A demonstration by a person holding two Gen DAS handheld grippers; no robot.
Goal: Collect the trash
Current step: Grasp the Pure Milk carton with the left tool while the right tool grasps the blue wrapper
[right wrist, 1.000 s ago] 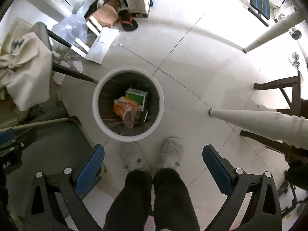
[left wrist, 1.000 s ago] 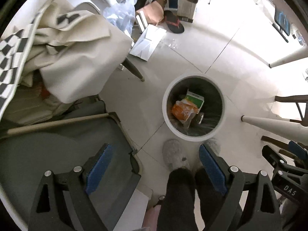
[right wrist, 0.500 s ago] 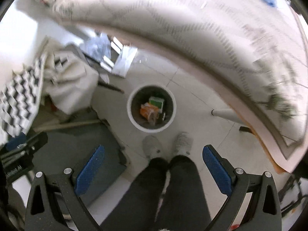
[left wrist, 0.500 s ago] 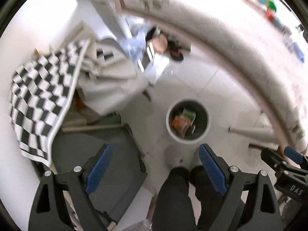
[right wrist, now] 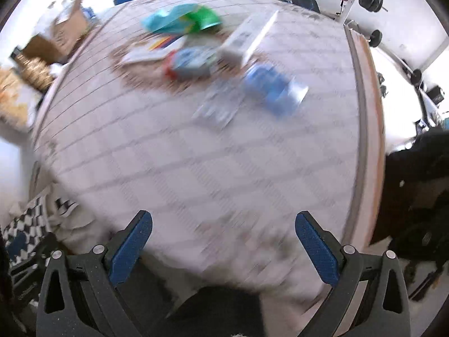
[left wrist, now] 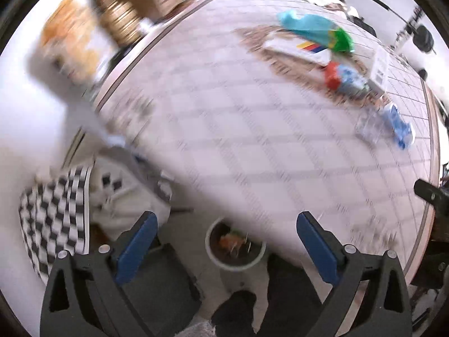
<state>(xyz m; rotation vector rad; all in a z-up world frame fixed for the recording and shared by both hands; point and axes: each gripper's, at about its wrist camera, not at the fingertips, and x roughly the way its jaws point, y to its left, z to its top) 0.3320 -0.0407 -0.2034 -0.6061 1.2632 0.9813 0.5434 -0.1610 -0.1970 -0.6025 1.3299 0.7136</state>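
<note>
Trash sits heaped on the table toward twelve o'clock — a teal-and-green wrapper, a red-and-blue packet, a blue pack, all blurred. Left gripper and right gripper both stand spread wide, holding nothing. Down at six o'clock in the left view, the white bin shows scraps inside.

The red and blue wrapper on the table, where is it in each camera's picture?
Left wrist: the red and blue wrapper is at upper right, on the table.
Right wrist: it is upper middle, a little left.
Shared landmark: the green and teal bag lies just beyond it in both.
</note>
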